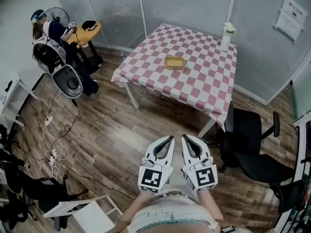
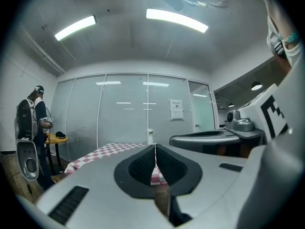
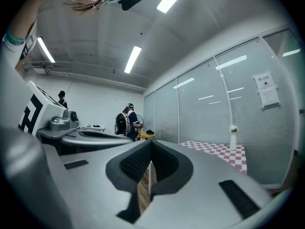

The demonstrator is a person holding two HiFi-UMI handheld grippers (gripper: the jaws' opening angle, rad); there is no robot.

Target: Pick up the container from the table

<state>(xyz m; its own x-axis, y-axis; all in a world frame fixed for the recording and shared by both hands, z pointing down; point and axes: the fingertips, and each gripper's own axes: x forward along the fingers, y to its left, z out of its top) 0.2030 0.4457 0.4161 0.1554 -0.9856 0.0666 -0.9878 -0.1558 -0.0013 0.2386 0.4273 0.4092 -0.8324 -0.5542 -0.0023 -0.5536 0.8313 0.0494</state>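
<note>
The desk [image 1: 194,79] with a red-and-white checked cloth stands across the wooden floor, a black office chair [image 1: 250,140] beside it. Well short of it, the 2 grippers hang side by side, left gripper [image 1: 170,140] and right gripper [image 1: 185,138] both closed and empty. The yellow container [image 1: 174,62] sits mid-desk, a white vase [image 1: 226,37] apart near the far edge.

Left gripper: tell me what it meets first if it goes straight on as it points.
Probably the checkered table, at its near edge; only floor lies between. The left gripper, shut, aims toward it; the container sits farther in. Depth is unclear.
</note>
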